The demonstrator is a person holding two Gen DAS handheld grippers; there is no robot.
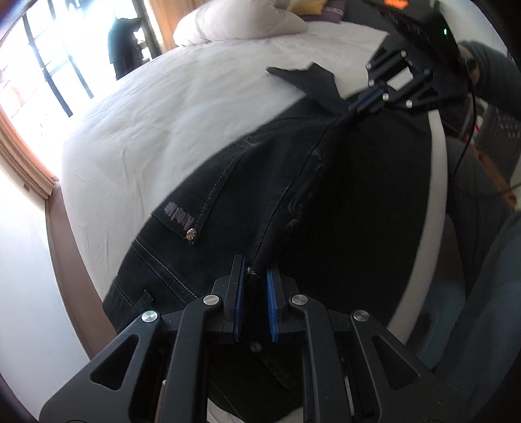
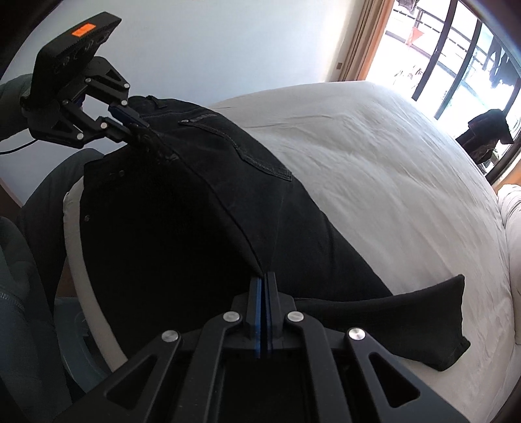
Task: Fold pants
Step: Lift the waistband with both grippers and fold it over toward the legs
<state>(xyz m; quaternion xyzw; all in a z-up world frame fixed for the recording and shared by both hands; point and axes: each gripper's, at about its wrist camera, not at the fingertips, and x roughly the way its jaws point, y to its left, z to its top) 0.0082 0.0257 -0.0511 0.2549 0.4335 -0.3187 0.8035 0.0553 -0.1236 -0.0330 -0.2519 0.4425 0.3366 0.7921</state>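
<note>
Black pants (image 1: 247, 201) are held up along one folded edge above a white bed (image 1: 182, 107), the waistband end clamped in the left hand-held gripper (image 1: 255, 293) and the leg end pinched in the right hand-held gripper (image 2: 263, 312), with the rest of the garment draped over the mattress edge and one cuff (image 2: 449, 322) lying flat on the sheet. At the left, the blue pads are clenched on thick denim beside a rivet, a narrow gap kept between them by the bunched seam; at the right, the pads are pressed fully together on a thin ridge of cloth. The step in hand is judged to be the carrying of the lifted edge across the bed so that one half is laid on the other. It is best done with both grips kept tight, the edge held taut and level between them, and the cloth lowered evenly so that seams are matched and no slack is trapped beneath. A pillow (image 1: 241, 19) is seen well apart at the far side.
</note>
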